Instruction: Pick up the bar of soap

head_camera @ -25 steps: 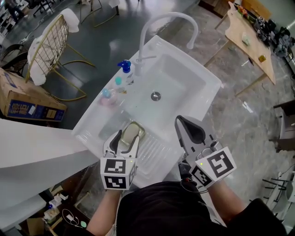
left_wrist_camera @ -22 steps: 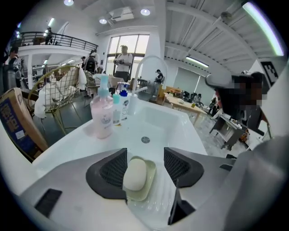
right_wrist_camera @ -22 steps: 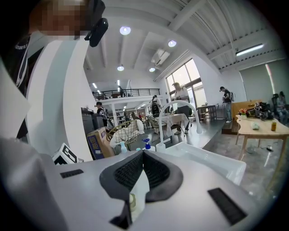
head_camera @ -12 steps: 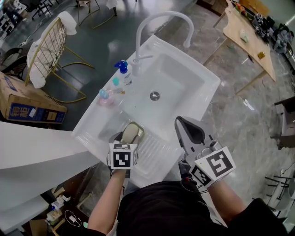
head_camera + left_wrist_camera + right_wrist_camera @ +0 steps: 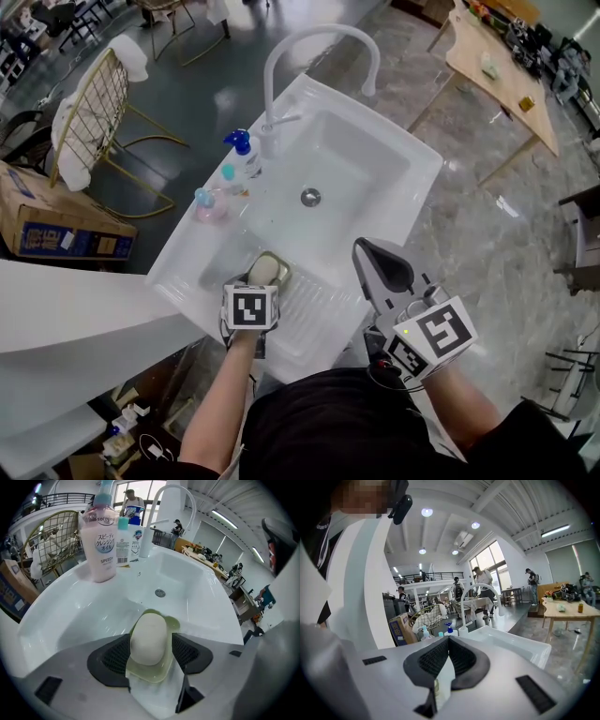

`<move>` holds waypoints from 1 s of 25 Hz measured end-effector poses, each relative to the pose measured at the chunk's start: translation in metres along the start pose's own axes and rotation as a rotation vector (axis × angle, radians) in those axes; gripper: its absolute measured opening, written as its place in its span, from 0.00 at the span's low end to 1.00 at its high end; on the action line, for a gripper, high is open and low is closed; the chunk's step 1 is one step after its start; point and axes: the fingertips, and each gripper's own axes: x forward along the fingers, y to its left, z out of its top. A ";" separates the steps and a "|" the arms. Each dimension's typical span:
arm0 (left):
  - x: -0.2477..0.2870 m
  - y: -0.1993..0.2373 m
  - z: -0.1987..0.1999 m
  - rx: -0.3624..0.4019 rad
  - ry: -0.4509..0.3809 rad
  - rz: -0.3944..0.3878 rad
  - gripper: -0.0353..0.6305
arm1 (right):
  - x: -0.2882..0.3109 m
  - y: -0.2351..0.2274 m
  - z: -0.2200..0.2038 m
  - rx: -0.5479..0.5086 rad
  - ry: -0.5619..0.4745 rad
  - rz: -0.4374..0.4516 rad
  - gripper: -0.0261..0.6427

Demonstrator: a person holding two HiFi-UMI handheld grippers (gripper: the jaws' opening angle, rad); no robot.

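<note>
Sink drainboard [image 5: 311, 315]: soap [image 5: 149, 639] in dish [image 5: 150, 673]

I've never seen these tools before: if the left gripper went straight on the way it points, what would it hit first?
Most likely the bar of soap. It lies in its green soap dish, between the open jaws of the left gripper, which have just been opening and do not press it.

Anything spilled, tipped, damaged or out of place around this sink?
Nothing stands out. The bar of soap lies whole in its green dish on the sink ledge, and the three bottles stand upright beside the faucet. No spill shows.
</note>
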 end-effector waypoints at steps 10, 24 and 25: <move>0.003 -0.002 -0.012 0.055 0.078 -0.048 0.43 | -0.002 -0.004 -0.002 0.012 -0.006 -0.007 0.05; 0.018 0.010 0.006 -0.055 0.089 -0.017 0.43 | -0.003 -0.004 -0.001 0.014 -0.004 -0.010 0.05; 0.020 0.010 0.007 -0.073 0.090 -0.023 0.43 | -0.003 -0.004 -0.001 0.014 -0.004 -0.010 0.05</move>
